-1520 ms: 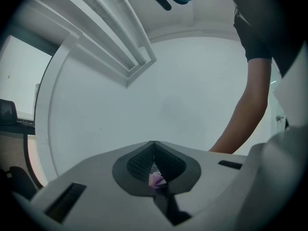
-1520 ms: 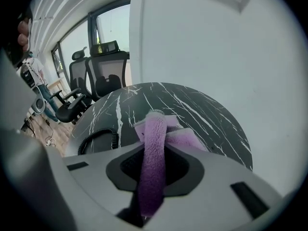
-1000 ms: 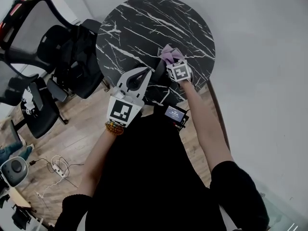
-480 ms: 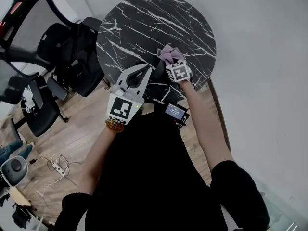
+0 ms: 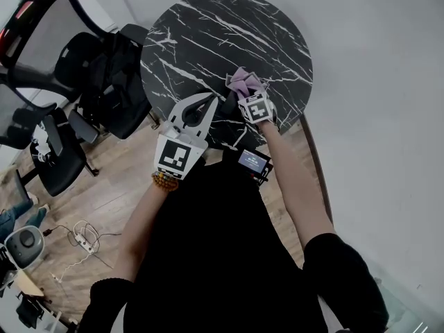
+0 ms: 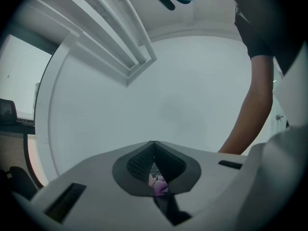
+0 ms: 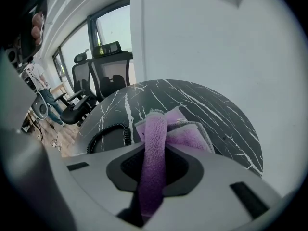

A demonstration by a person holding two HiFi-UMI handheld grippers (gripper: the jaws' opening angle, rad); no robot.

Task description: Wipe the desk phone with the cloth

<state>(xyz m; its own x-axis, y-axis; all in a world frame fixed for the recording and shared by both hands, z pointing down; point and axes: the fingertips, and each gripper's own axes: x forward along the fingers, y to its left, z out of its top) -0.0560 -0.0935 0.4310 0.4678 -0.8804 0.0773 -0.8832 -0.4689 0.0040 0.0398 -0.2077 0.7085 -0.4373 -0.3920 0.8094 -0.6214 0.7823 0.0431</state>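
Note:
My right gripper [image 5: 244,94] is shut on a purple cloth [image 5: 244,81] over the near edge of the round black marble table [image 5: 208,33]. In the right gripper view the cloth [image 7: 155,138] runs up between the jaws of that gripper [image 7: 154,163] and drapes onto the table. Just left of it lie the black desk phone [image 7: 107,146] and its coiled cord [image 7: 109,130]. In the head view the phone [image 5: 230,111] is a dark shape mostly hidden between the grippers. My left gripper [image 5: 210,100] is shut and empty, just left of the phone; its own view [image 6: 154,150] faces the wall.
Black office chairs [image 5: 104,82] crowd the table's left side on a wooden floor [image 5: 104,193]. A white wall [image 5: 374,82] runs along the right. A small screened device [image 5: 252,161] hangs at the person's waist. Cables and a power strip [image 5: 84,240] lie on the floor at lower left.
The right gripper and cloth have shifted slightly toward the table's near edge. The left gripper has hardly moved.

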